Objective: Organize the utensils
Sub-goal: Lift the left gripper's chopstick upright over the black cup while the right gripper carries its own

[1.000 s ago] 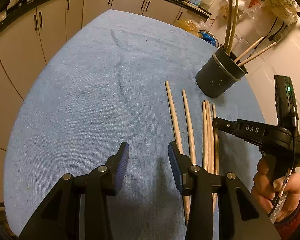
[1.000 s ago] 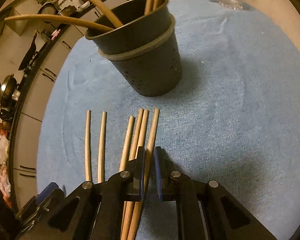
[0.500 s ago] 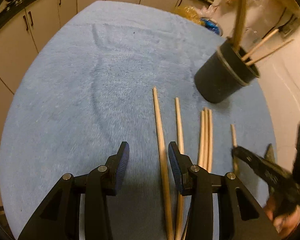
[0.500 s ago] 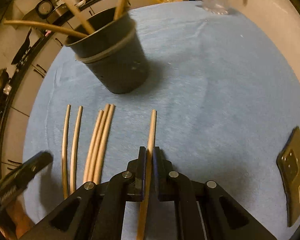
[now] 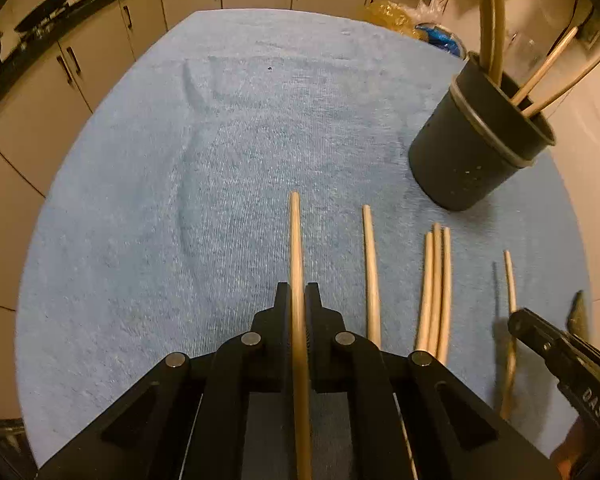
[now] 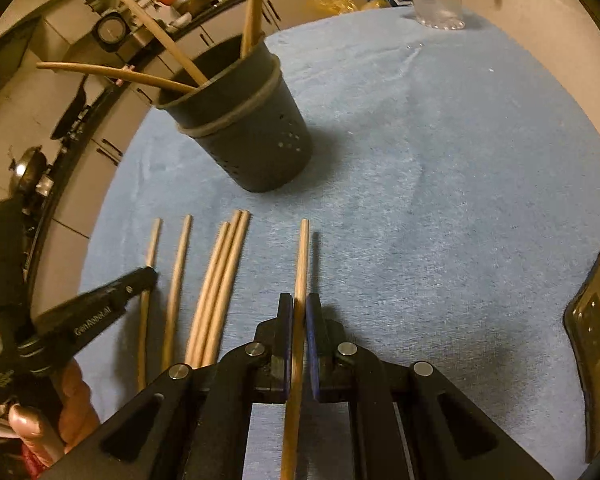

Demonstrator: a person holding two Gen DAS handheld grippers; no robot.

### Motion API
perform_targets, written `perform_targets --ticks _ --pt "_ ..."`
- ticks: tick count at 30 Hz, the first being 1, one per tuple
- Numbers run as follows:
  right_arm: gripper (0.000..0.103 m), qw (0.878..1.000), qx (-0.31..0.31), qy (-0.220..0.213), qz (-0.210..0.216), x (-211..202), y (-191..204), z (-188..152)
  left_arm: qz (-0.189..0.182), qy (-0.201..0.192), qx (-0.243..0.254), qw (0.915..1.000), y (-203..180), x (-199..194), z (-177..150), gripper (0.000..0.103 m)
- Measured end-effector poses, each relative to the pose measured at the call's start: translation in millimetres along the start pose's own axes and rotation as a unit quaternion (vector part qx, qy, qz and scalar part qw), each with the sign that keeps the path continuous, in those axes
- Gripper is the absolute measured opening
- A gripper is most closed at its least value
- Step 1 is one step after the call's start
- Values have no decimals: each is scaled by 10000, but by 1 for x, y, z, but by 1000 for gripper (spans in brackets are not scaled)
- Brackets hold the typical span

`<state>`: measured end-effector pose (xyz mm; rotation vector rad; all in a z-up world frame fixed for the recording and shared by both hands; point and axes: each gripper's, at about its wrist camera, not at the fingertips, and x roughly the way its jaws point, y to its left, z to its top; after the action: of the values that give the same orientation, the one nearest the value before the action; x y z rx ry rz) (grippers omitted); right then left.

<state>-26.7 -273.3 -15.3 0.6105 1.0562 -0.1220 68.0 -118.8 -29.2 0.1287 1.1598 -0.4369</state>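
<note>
Each gripper pinches a chopstick lengthwise between its fingers: the left gripper (image 5: 297, 292) clamps the leftmost chopstick (image 5: 295, 248), the right gripper (image 6: 296, 304) the rightmost chopstick (image 6: 302, 256), on the blue towel (image 5: 220, 160) near the black holder (image 6: 252, 136).

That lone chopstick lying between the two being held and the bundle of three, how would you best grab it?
Take the single chopstick around its mid-shaft, coming from above with the gripper fingers straddling it across its width. It lies flat on the blue cloth, with open gaps on both sides for the fingers.
</note>
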Motion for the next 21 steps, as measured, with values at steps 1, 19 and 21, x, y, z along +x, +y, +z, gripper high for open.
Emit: perform_targets --ticks 1,19,21 --pt "7 10000 -9 -35 24 -3 -1 -1 -115 -23 -33 9999 3 -3 -3 6" --pt "7 9817 -817 -1614 594 -79 39 -24 -895 -1580 105 9833 3 -128 -33 6" --pt "7 9779 -888 -1780 641 -86 44 -27 -918 -1681 139 9814 3 -139 -38 6"
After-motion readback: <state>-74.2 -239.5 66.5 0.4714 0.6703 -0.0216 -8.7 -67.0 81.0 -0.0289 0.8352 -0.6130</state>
